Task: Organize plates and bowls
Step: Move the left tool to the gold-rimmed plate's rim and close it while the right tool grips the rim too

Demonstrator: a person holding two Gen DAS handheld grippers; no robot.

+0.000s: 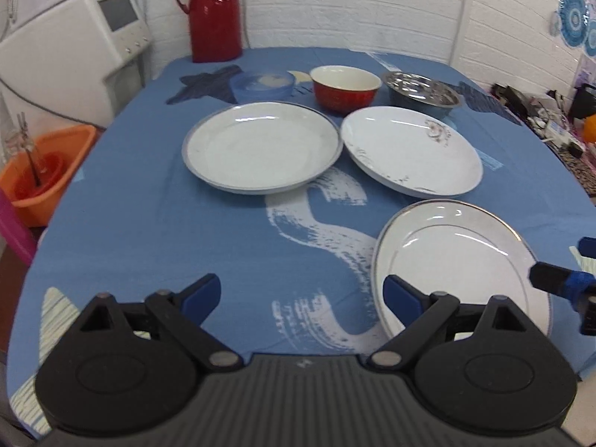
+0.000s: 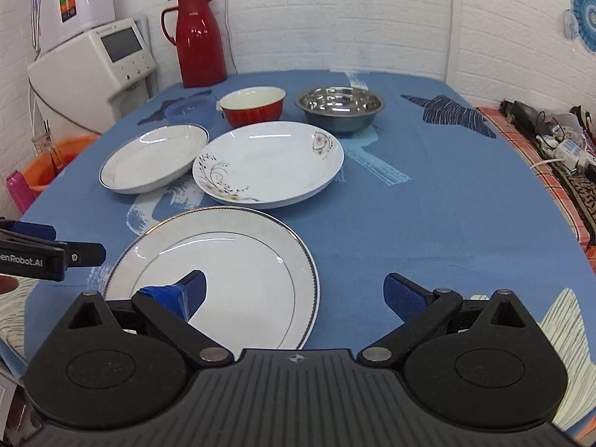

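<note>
Left wrist view: my left gripper point(image 1: 301, 298) sits at bottom centre, jaws spread wide, nothing between them, just blue patterned tablecloth point(image 1: 149, 223) under the gap. Its right-hand fingertip overlaps the near-left rim of the flat white plate w/ thin silver rim line point(image 1: 462, 264), lower right of frame. Mid-frame, left of centre: round white deep plate w/ grey-blue rim band point(image 1: 260, 149). Just right of it, nearly touching: white deep plate w/ floral print point(image 1: 409, 156). Behind those, a row: translucent blue plastic bowl point(image 1: 262, 83), red ceramic bowl w/ cream inside point(image 1: 344, 87), shiny steel bowl point(image 1: 422, 91). Tall red thermos jug point(image 1: 214, 11) top centre-left, at the table's far edge. Orange plastic tub point(image 1: 44, 175) at the left edge, off the table. Tip of my right gripper point(image 1: 558, 279) pokes in at the right edge; can't tell its state from here.

Right wrist view: my right gripper point(image 2: 294, 292) bottom centre, jaws wide apart, holding nothing. Its left-hand fingertip hangs over the silver-rimmed flat plate point(image 2: 238, 260), lower centre-left. Floral plate point(image 2: 268, 164) mid-frame, grey-banded plate point(image 2: 152, 156) to its left. Back row: blue plastic bowl point(image 2: 192, 108), red bowl point(image 2: 253, 106), steel bowl point(image 2: 341, 106). Red thermos point(image 2: 197, 37) upper left, white appliance w/ screen point(image 2: 97, 59) further left.
</note>
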